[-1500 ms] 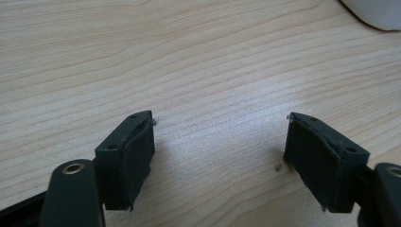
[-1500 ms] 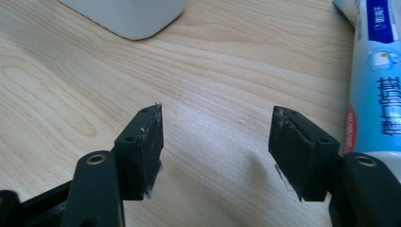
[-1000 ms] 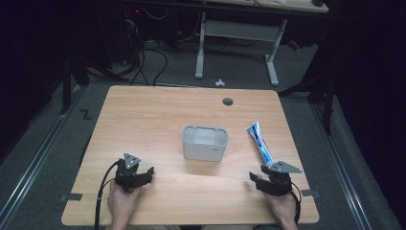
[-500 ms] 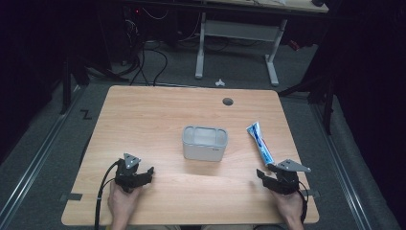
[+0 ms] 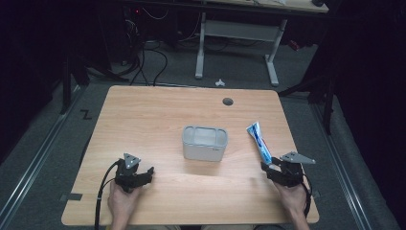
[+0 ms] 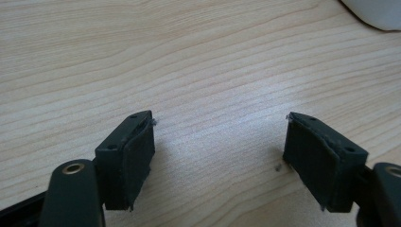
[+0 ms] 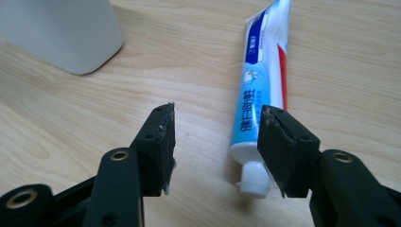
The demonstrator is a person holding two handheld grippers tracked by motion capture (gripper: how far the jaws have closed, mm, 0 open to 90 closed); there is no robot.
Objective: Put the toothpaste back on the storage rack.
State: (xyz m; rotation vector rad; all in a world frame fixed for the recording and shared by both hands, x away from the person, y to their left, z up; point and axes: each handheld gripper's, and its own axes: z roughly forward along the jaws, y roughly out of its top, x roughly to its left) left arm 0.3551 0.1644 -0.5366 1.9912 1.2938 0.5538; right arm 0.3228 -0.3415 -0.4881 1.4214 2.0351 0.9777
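Flat on the right side of the table (image 5: 143, 120), a blue-and-white toothpaste tube (image 5: 259, 142) lies with its white cap toward the near edge and its crimped end pointing away. In the right gripper view the capped end (image 7: 253, 182) sits just ahead of the right claw (image 7: 217, 151), closer to the right-hand jaw, with bare wood between the pads; neither pad presses on the tube. The jaws of that claw have just been closing and stand partly spread, with nothing pinched. From the high view the right claw (image 5: 274, 168) is at the tube's near end, held in the person's right hand (image 5: 290, 196) near the table's right near corner.

Left of the tube, near the middle of the table, stands a pale grey, open-topped container (image 5: 204, 143) with rounded corners, well apart from both claws.

At the near left, the left hand (image 5: 122, 201) holds the left claw (image 5: 146, 173) low over the wood. Its jaws are spread wide in the left gripper view, the left claw (image 6: 220, 142) showing only wood grain between its pads.
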